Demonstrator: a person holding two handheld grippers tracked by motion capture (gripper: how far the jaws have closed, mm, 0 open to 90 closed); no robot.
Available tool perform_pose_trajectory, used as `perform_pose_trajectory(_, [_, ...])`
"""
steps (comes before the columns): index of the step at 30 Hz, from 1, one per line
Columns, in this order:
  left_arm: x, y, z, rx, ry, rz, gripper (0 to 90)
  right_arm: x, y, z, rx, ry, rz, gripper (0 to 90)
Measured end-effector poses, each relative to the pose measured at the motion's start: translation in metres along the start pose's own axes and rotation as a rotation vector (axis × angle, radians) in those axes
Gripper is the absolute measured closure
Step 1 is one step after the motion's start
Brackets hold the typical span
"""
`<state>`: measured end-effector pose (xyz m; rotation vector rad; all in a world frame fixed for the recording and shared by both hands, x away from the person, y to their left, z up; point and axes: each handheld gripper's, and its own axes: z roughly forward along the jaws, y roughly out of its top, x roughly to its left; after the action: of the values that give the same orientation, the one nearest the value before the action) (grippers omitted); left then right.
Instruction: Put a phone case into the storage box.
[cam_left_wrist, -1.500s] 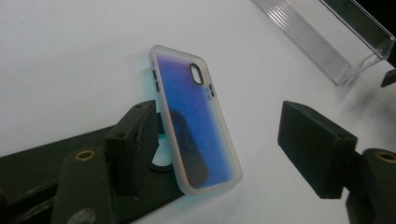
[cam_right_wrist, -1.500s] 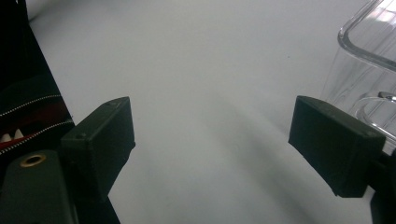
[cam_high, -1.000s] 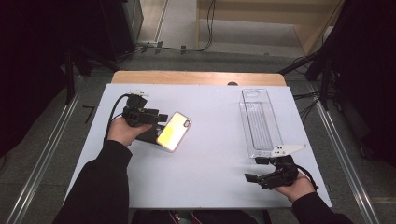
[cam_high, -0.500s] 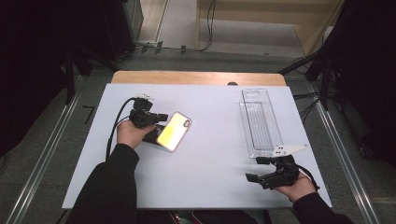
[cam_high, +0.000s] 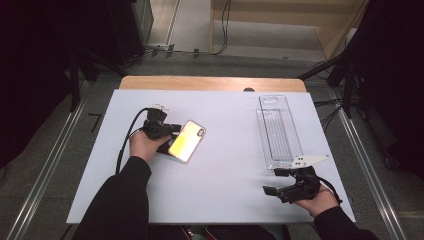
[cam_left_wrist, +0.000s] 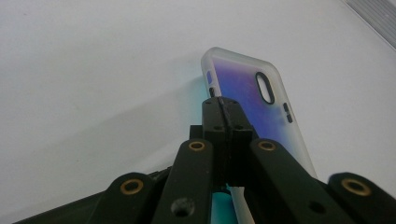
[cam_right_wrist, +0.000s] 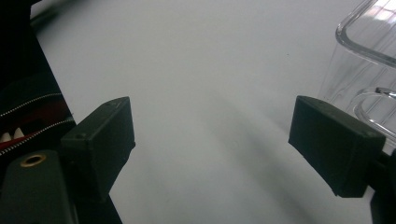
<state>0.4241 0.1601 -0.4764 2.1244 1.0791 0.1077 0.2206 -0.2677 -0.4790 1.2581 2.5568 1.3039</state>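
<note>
Since the earlier frames, the left gripper (cam_high: 167, 134) has dropped toward the table (cam_high: 225, 195) and its jaws have just been closing; they now pinch the near edge of the phone case (cam_high: 187, 140), while the right gripper (cam_high: 277, 181) has not moved.

The white table carries everything, with a strip of wooden board (cam_high: 210, 83) showing along its far edge. On its right half lies a long clear plastic tray (cam_high: 277, 131), standing lengthwise away from the person. The phone case lies left of centre, well apart from the tray, its glossy back looking yellow from the high view and purple-blue in the left gripper view (cam_left_wrist: 252, 98), with frosted borders and an oval camera cutout. It sits slightly tilted, its gripped end raised off the surface.

In the left gripper view the two black pads (cam_left_wrist: 215, 119) are pressed together on the thin wall of the case, with almost no gap between them.

The right gripper rests near the front right corner of the table, just short of the tray's near end. Its jaws are spread wide with bare table between the pads (cam_right_wrist: 105, 133), gripping nothing; the tray's clear corner (cam_right_wrist: 369, 51) shows just beyond the right-hand pad.
</note>
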Motion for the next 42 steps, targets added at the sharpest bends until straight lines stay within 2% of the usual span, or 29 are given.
perform_pose_trajectory(11, [-0.010,-0.001,0.014,0.026,-0.019,0.020,90.0,0.000,0.000,0.000,0.002,0.001,0.001,12.6])
perform_pose_trajectory(17, [-0.016,-0.002,0.024,0.047,-0.022,0.045,90.0,0.000,0.000,0.000,0.002,0.002,0.002,12.6])
perform_pose_trajectory(20, [-0.017,-0.002,0.027,0.043,-0.027,0.039,90.0,0.000,0.000,0.000,0.002,0.003,0.001,12.6])
perform_pose_trajectory(26, [-0.018,-0.002,0.033,0.063,-0.013,0.049,90.0,0.000,0.000,0.000,0.004,0.003,-0.002,12.6])
perform_pose_trajectory(33, [-0.028,0.001,0.041,0.068,-0.042,0.069,90.0,0.000,-0.001,0.000,0.004,0.003,-0.002,12.6])
perform_pose_trajectory(37, [-0.029,0.002,0.038,0.060,-0.056,0.054,89.2,0.000,-0.001,-0.001,0.000,0.001,-0.002,12.6])
perform_pose_trajectory(42, [-0.030,0.006,0.022,0.033,-0.084,0.039,78.0,0.000,-0.001,-0.001,0.000,0.000,0.001,12.6])
